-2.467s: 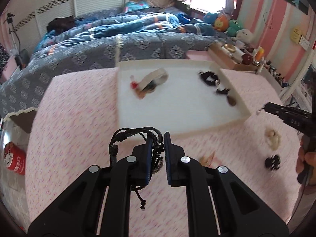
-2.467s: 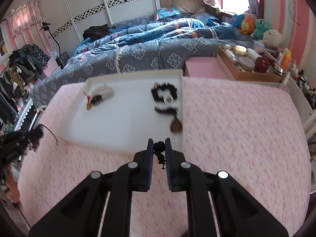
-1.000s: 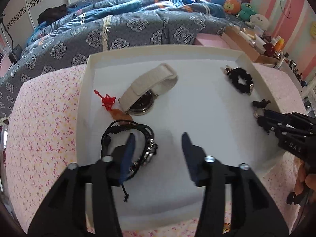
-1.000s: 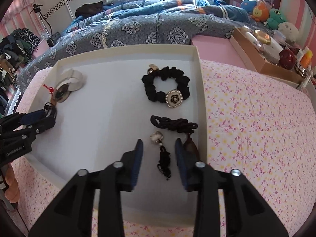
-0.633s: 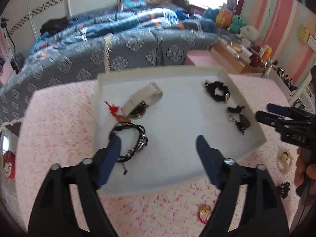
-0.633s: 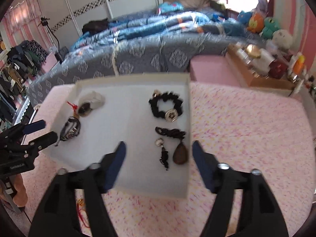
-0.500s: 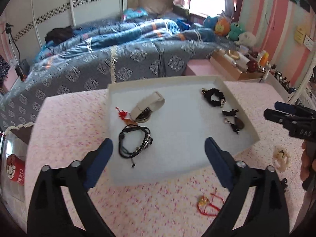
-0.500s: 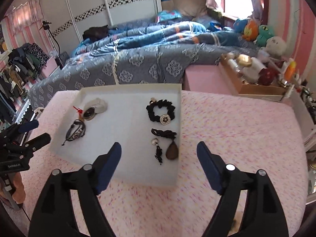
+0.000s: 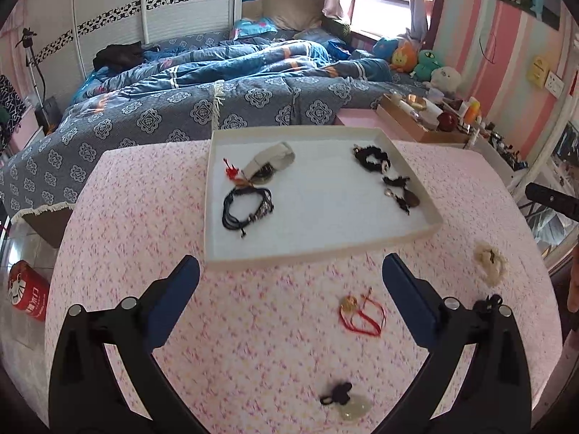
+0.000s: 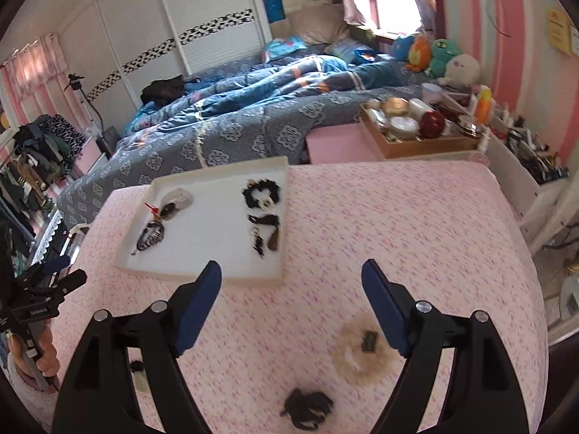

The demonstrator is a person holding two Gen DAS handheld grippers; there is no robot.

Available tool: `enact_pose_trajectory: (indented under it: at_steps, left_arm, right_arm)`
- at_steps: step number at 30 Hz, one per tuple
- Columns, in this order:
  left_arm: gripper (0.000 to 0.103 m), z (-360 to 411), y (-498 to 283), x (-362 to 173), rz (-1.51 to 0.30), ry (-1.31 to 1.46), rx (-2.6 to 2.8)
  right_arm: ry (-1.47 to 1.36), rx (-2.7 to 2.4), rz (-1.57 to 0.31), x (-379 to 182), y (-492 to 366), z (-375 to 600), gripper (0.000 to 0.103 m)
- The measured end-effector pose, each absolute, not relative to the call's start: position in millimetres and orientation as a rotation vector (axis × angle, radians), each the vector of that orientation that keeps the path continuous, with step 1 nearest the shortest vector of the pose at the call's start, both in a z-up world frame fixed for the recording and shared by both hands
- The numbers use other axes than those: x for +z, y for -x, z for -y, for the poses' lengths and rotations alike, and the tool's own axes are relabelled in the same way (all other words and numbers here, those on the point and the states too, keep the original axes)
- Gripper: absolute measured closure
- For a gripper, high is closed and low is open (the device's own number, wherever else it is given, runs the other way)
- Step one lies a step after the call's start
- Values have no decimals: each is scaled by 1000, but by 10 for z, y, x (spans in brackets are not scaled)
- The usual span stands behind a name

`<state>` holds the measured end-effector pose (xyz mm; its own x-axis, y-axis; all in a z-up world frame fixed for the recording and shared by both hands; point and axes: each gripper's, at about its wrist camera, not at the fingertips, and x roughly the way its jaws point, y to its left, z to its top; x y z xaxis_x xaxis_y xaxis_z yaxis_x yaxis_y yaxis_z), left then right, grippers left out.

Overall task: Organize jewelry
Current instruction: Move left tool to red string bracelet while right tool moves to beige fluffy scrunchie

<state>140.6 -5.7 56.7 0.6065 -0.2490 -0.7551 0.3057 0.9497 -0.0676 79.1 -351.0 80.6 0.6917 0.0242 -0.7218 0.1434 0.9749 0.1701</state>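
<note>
A white tray (image 9: 430, 231) (image 10: 286, 195) on the pink flowered tabletop holds a black cord bracelet (image 9: 246, 209) (image 10: 150, 237), a beige-strap watch (image 9: 269, 162), a black scrunchie (image 9: 372, 157) (image 10: 261, 193) and a dark pendant cord (image 9: 401, 191) (image 10: 266, 231). Loose on the cloth lie a red string charm (image 9: 362, 313), a cream scrunchie (image 9: 488, 260) (image 10: 363, 349), a black piece (image 10: 307, 407) and a jade pendant (image 9: 345, 403). My left gripper (image 9: 289, 282) hangs wide open above the cloth, short of the tray. My right gripper (image 10: 291, 284) is open too, over the cream scrunchie.
A bed with a blue patterned quilt (image 9: 217, 94) lies behind the table. A wooden box of cosmetics (image 10: 416, 123) stands at the back right. A red can (image 9: 27, 294) sits on the floor at left. A hand (image 10: 39, 358) grips the left tool.
Both grippers let go of their pieces inside the tray, opened wide and drew back and up from the tray. The black bracelet and small black pendant now lie in the tray.
</note>
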Motion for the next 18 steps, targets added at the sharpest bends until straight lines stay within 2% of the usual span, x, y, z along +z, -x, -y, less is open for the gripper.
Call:
enact_pose_trajectory:
  at_steps: [18]
  left_arm:
    - [3, 235, -1161, 24, -928, -76, -355]
  right_arm:
    - [-271, -198, -871, 163, -318, 3847, 23]
